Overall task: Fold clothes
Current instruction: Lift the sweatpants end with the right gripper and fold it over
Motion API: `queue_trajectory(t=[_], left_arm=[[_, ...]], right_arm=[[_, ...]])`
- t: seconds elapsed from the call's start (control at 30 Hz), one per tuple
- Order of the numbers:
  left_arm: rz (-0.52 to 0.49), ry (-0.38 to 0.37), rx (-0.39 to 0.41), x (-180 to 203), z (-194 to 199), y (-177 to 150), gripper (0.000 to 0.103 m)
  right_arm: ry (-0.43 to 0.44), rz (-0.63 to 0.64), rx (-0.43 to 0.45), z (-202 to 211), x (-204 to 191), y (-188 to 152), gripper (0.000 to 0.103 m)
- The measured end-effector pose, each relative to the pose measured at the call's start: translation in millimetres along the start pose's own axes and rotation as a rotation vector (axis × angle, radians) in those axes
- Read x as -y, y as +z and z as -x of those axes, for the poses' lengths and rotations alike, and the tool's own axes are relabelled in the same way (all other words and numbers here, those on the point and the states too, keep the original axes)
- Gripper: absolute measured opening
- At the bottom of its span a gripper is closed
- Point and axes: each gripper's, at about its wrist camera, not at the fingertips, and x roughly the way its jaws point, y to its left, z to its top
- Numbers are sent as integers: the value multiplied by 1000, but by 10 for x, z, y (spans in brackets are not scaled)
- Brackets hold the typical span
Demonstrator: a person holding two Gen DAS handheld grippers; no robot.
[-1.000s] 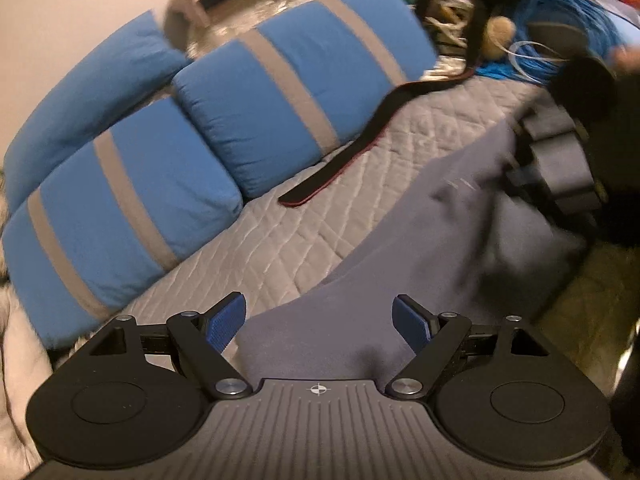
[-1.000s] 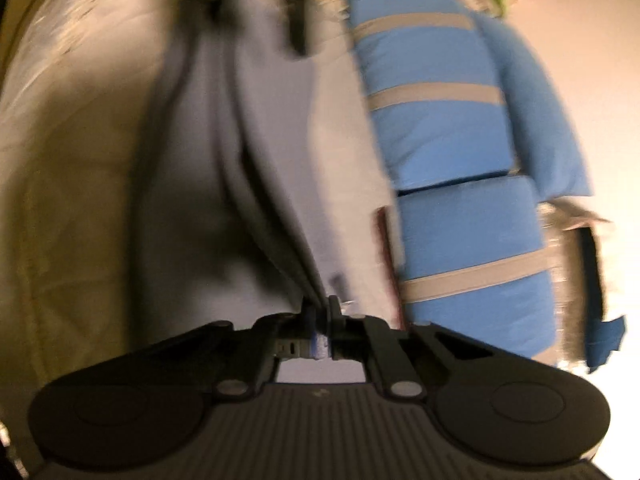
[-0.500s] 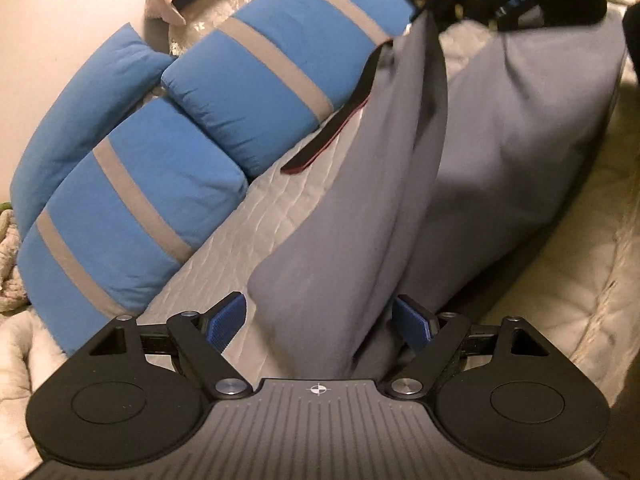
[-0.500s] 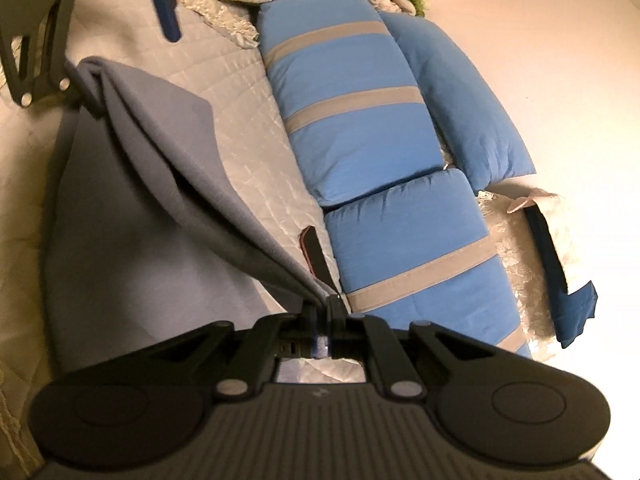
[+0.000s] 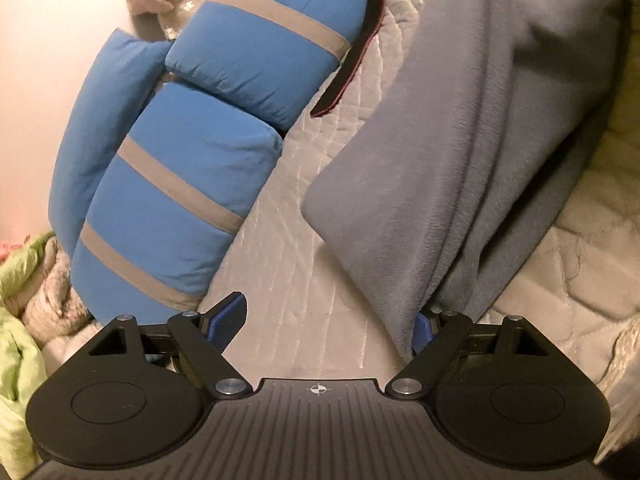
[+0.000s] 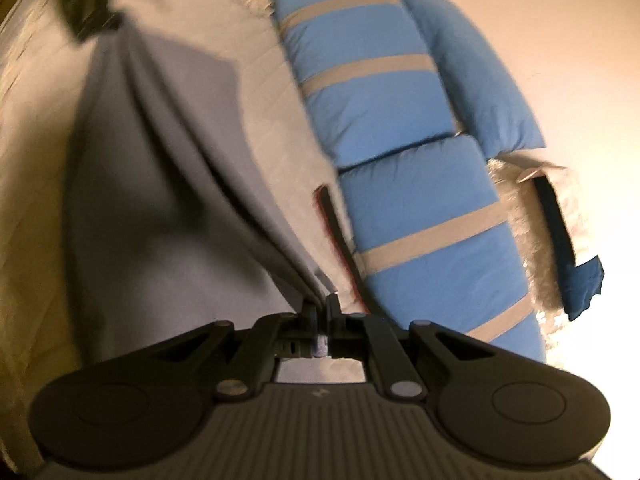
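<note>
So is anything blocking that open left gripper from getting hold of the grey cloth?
Nothing visible is. The left gripper is open, and the grey cloth already hangs against its right-hand pad. Only bare quilted bedding shows in the gap.

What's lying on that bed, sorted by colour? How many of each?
Blue: 3 pillows, two grey-striped and one plain
Grey: 1 garment
Black: 1 strap
Total: 5

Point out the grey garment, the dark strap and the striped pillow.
Grey garment (image 5: 440, 152), left wrist view, its broad hanging panel.
Strap (image 5: 344, 80), left wrist view, its lower stretch.
Pillow (image 6: 432, 216), right wrist view, blue face.
</note>
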Motion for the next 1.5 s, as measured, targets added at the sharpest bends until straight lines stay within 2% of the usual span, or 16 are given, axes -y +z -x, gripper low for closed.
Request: queue_trajectory(t=[0.07, 0.17, 0.23, 0.37, 0.63, 0.73, 0.83, 1.0, 1.13, 1.17, 1.2, 1.33, 1.4, 1.47, 1.5], left_arm=[[-69, 22, 2, 95, 15, 8, 81], [-167, 58, 8, 231, 28, 12, 81], [-190, 71, 10, 261, 32, 13, 81], [-218, 94, 19, 302, 56, 2, 81], [-375, 170, 52, 525, 108, -14, 81], [-299, 126, 20, 446, 62, 21, 81], [-179, 65, -16, 289, 10, 45, 82], [-35, -12, -49, 61, -58, 15, 86], [126, -108, -77, -195, -137, -58, 90], [167, -129, -84, -255, -150, -82, 91], [221, -156, -96, -327, -173, -114, 91], [412, -260, -131, -558, -245, -271, 91], [435, -278, -119, -593, -208, -316, 91], [409, -275, -99, -590, -102, -313, 90], [388, -273, -93, -579, -44, -299, 90]], right_arm=[[25, 47, -34, 16, -200, -52, 4], [3, 145, -50, 38, -403, -84, 3], [26, 145, -70, 47, -416, -71, 3], [52, 227, -91, 71, -529, -105, 3], [86, 261, -142, 143, -574, -158, 3], [123, 275, -157, 104, -623, -170, 3], [156, 297, -164, 82, -706, -158, 3], [154, 286, -161, 58, -743, -139, 4], [158, 293, -149, 79, -762, -134, 4], [160, 293, -146, 96, -772, -132, 9], [159, 287, -144, 112, -771, -131, 19], [155, 244, -134, 138, -702, -124, 37], [159, 194, -123, 156, -607, -124, 49], [171, 113, -101, 231, -463, -148, 73], [177, 73, -91, 269, -391, -160, 77]])
